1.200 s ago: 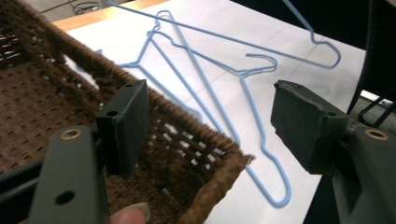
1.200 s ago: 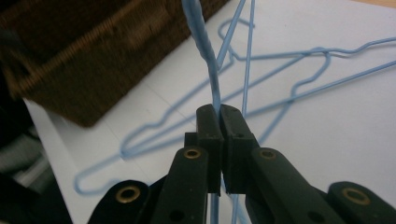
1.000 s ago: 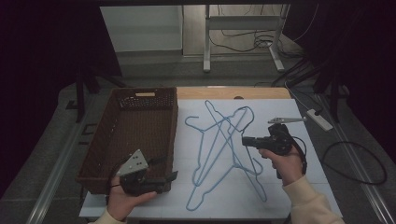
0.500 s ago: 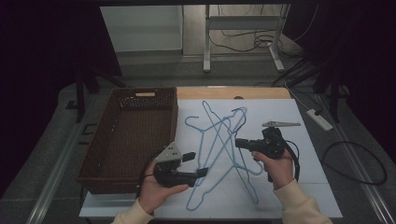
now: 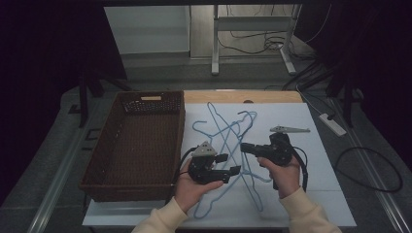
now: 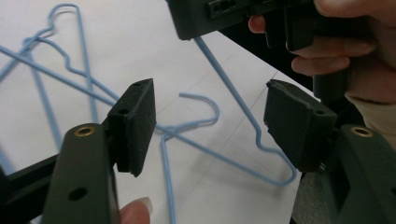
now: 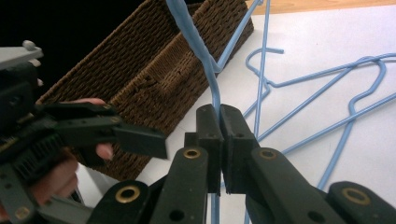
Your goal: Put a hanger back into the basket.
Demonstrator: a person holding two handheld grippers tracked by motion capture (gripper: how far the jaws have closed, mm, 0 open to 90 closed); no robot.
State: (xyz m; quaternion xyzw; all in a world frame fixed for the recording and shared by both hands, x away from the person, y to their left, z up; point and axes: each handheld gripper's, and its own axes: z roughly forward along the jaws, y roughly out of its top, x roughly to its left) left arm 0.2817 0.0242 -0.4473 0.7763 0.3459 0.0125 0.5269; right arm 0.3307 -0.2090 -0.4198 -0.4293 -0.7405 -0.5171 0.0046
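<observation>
The table (image 5: pixel 320 194), covered in a white sheet, is carrying everything here. On its left side a brown wicker basket (image 5: pixel 133 145) is sitting with its long side running away from the person; nothing is lying inside it in the high view. Just beside the basket, a tangle of blue wire hangers (image 5: pixel 228 133) is spreading over the middle of the sheet, hooks pointing to the far edge. A small grey bracket (image 5: pixel 289 129) is lying near the right of the tangle, apart from it.

The right gripper (image 5: pixel 245 147) is clamping its jaws tight on one hanger wire; the right gripper view is showing the pads pressed together on the blue wire, which is rising from them past the basket's corner. The left gripper (image 5: pixel 229 164) is hovering just beside the right one, over the hangers. Its jaws have just been closing a little, yet the left gripper view is showing them standing wide apart, with a hanger hook lying on the sheet beyond the gap and no pad touching any wire.
</observation>
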